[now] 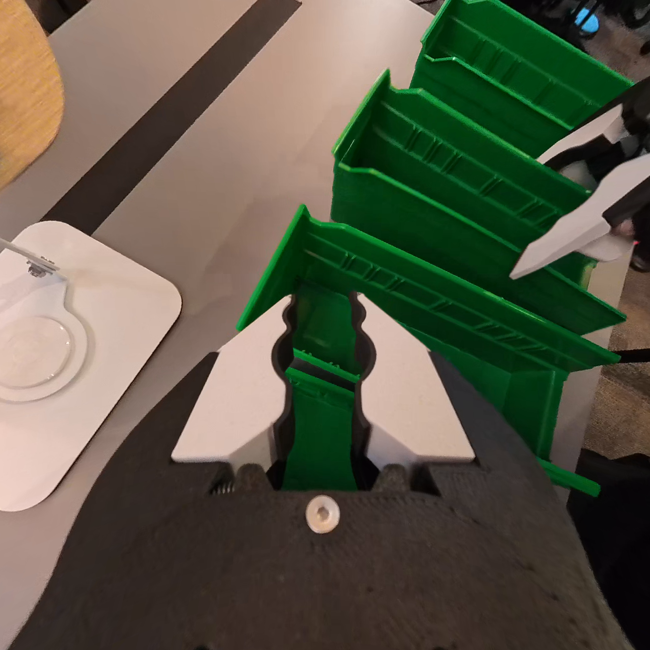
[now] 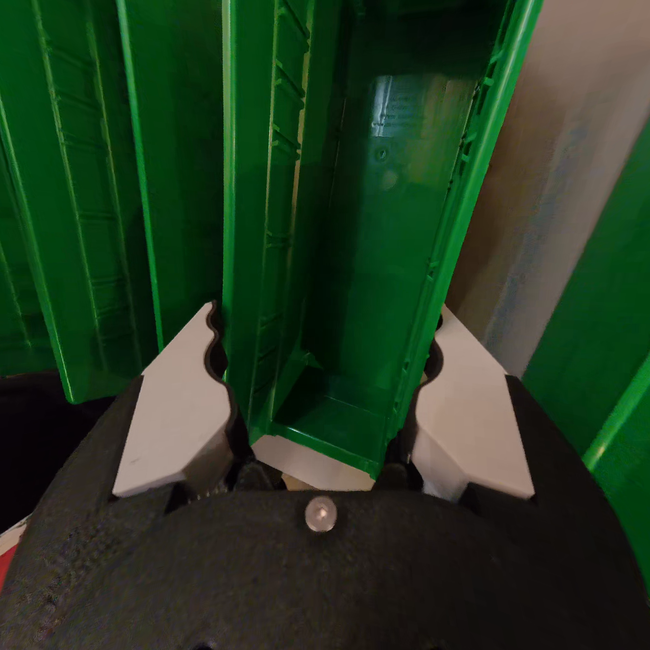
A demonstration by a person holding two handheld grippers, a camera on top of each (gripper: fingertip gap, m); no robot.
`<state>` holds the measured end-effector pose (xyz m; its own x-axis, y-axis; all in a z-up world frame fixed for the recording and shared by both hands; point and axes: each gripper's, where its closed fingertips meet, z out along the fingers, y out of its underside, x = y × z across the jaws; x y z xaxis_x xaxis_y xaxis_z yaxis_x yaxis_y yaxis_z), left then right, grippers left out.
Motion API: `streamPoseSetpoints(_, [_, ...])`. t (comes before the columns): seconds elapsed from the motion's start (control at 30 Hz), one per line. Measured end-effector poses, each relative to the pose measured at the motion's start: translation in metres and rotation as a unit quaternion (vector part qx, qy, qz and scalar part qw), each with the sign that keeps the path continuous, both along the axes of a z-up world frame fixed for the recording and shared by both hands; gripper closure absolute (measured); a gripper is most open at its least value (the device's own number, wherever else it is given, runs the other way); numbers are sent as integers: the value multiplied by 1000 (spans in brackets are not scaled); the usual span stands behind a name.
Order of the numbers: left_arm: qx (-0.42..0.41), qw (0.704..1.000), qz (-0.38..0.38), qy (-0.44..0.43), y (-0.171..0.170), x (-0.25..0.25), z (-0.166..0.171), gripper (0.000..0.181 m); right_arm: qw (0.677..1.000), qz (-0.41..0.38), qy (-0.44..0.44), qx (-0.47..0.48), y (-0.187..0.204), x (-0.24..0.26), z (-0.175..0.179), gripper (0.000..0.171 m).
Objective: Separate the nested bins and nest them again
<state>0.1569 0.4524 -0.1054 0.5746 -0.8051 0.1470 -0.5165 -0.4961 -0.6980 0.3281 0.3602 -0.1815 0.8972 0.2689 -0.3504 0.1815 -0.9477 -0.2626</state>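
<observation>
grippers come first: the left gripper (image 1: 322,351), black bodied with pale grey fingers (image 1: 242,397) and wavy black pads, fills the lower part of its own view, its jaws closed on the end wall of the nearest green bin (image 1: 439,309), which passes between the pads and reaches back to the gripper's base. this bin is tilted and sits over the near right edge of the table (image 1: 218,169). beyond it, up and to the right, stand a middle green bin (image 1: 439,183) and a far green bin (image 1: 510,63), each long, narrow and open topped with ribbed inner walls; the three lie side by side in a staggered row, not nested. the right gripper (image 1: 548,218) reaches in from the right edge of that view, its pale fingers spread around the end of the middle bin. in the right wrist view, the right gripper (image 2: 325,351) has its jaws wide on either side of that bin (image 2: 369,281), pads against or just beside the outer side walls; a firm hold cannot be told. more green bin walls (image 2: 88,176) stand to its left. a white base plate (image 1: 105,334) with a clear round disc lies on the grey table at left, well apart from the bins, and a dark stripe (image 1: 169,112) runs across the tabletop.
</observation>
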Motion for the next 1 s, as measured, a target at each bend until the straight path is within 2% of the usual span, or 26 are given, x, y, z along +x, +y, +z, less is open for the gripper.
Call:
streamPoseSetpoints(0.1, [5, 1000, 4, 5, 1, -5, 0, 150, 1000, 5, -24, 11, 2, 6, 1, 52])
streamPoseSetpoints(0.2, [10, 1000, 13, 10, 2, -16, 0, 146, 998, 8, -23, 54, 5, 1, 23, 45])
streamPoseSetpoints(0.4, [33, 996, 60, 64, 9, -61, -10, 132, 992, 38, -23, 117, 0, -29, 68, 54])
streamPoseSetpoints(0.63, [30, 994, 74, 70, 0, -79, -16, 131, 995, 19, -61, 81, 1, -2, 25, 73])
streamPoseSetpoints(0.7, [31, 993, 81, 78, -1, -83, -17, 130, 995, 18, -46, 84, 2, -5, 30, 72])
streamPoseSetpoints(0.8, [24, 990, 101, 90, -7, -96, -22, 125, 991, 34, -31, 123, 5, -24, 57, 70])
streamPoseSetpoints(0.9, [-7, 985, 134, 112, -19, -115, -40, 109, 987, 68, 11, 144, 0, -65, 75, 78])
streamPoseSetpoints(1.0, [-38, 973, 193, 119, -31, -134, -55, 88, 988, 98, -1, 120, -10, -89, 58, 83])
